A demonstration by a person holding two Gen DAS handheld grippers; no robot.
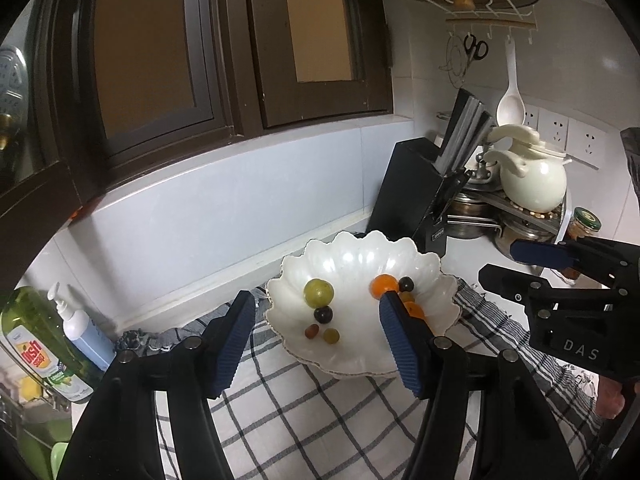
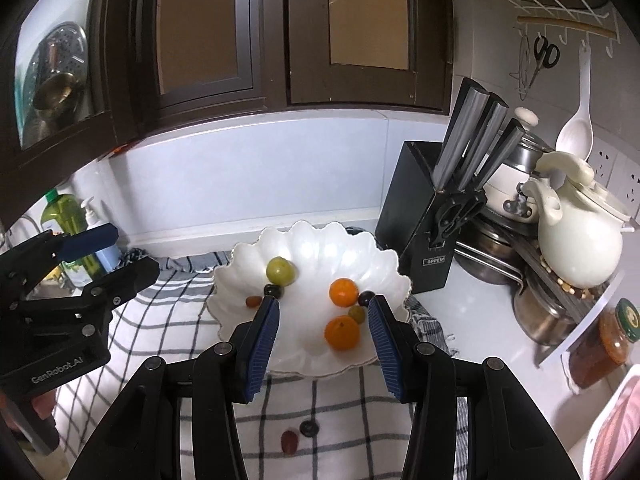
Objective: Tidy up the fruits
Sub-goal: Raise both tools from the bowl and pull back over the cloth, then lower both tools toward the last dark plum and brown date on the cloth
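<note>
A white scalloped bowl (image 1: 360,356) (image 2: 316,240) sits on a checked cloth (image 1: 304,412). It holds a green fruit (image 1: 318,293) (image 2: 281,270), two oranges (image 2: 343,291) (image 2: 342,333), dark grapes (image 1: 323,314) (image 2: 365,298), a red grape (image 1: 311,331) and small green grapes (image 1: 331,335) (image 2: 356,313). My left gripper (image 1: 316,340) is open and empty over the bowl's near rim. My right gripper (image 2: 323,340) is open and empty, also over the bowl's near side. On the cloth below it lie a dark grape (image 2: 308,428) and a red grape (image 2: 289,441).
A black knife block (image 2: 424,232) stands right of the bowl, with a cream kettle (image 2: 576,236), pots and a jar (image 2: 616,340) beyond. Dish soap (image 1: 40,344) and a pump bottle (image 1: 86,336) stand at the left. A tiled wall and dark window frames lie behind.
</note>
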